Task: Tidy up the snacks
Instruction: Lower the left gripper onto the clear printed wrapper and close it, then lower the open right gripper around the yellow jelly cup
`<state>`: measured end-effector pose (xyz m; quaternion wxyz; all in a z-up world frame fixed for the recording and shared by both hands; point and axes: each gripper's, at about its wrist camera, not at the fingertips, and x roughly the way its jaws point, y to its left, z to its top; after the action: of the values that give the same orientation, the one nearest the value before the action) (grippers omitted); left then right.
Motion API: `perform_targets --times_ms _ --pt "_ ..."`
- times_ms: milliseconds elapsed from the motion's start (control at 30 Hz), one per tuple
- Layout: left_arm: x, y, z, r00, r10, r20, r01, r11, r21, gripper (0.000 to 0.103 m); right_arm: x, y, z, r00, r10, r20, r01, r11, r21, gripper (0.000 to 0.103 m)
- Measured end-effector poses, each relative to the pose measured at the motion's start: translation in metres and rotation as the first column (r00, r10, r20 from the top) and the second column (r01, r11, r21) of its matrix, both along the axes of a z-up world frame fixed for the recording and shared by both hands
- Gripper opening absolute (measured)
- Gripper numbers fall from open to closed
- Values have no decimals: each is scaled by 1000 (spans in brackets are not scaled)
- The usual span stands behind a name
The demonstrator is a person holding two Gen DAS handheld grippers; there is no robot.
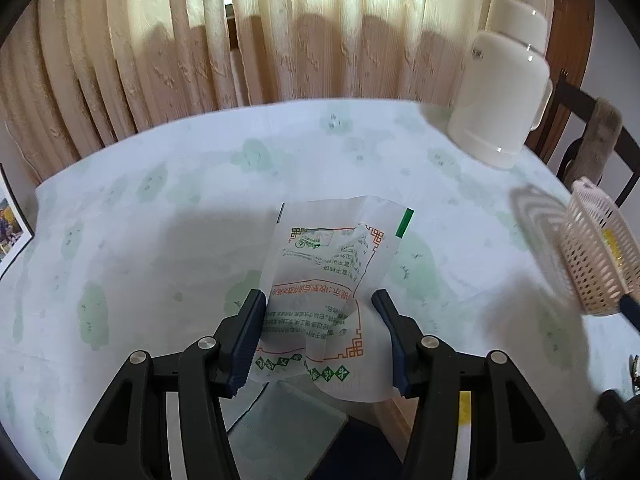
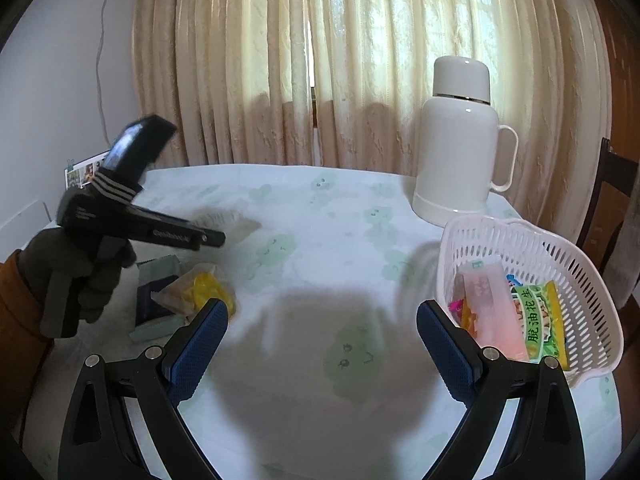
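At the table's [image 1: 168, 200] near edge, toward 6 o'clock in the left wrist view, the left gripper [image 1: 320, 300] is closed on a crumpled white snack packet [image 1: 324, 280]. Risk: the thin film may slide from the pads. The basket [image 2: 560, 256] stands at 3 o'clock, beside the white flask [image 2: 460, 140]. The right gripper [image 2: 322, 312] hangs wide and empty.

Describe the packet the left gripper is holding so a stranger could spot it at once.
Start at the tall white flask on the green-patterned tablecloth. Nearer the camera, the left gripper pinches a crinkled white packet. Its orange frame and green print set it apart.
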<state>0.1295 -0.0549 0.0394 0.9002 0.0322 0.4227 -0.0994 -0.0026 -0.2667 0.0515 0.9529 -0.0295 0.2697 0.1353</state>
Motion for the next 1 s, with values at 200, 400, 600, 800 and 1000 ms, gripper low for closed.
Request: perform_targets --times_ms 200,400,600,800,1000 --pt "-9 4 17 999 7 39 -7 1000 -13 51 6 21 -6 997 50 -50 -51 999 -19 95" --pt "-18 7 30 998 11 68 -10 1000 -17 51 26 47 -18 985 100 -143 -107 993 -40 85" --pt "-20 11 36 997 14 74 -11 999 -37 51 51 61 -26 962 132 -239 -127 991 33 67" --pt "-19 15 38 997 18 71 -14 999 -50 51 62 72 -27 955 149 -258 -136 988 69 63" --pt "-19 15 37 997 18 69 -14 998 -54 51 68 90 -29 957 135 -258 -135 991 17 45"
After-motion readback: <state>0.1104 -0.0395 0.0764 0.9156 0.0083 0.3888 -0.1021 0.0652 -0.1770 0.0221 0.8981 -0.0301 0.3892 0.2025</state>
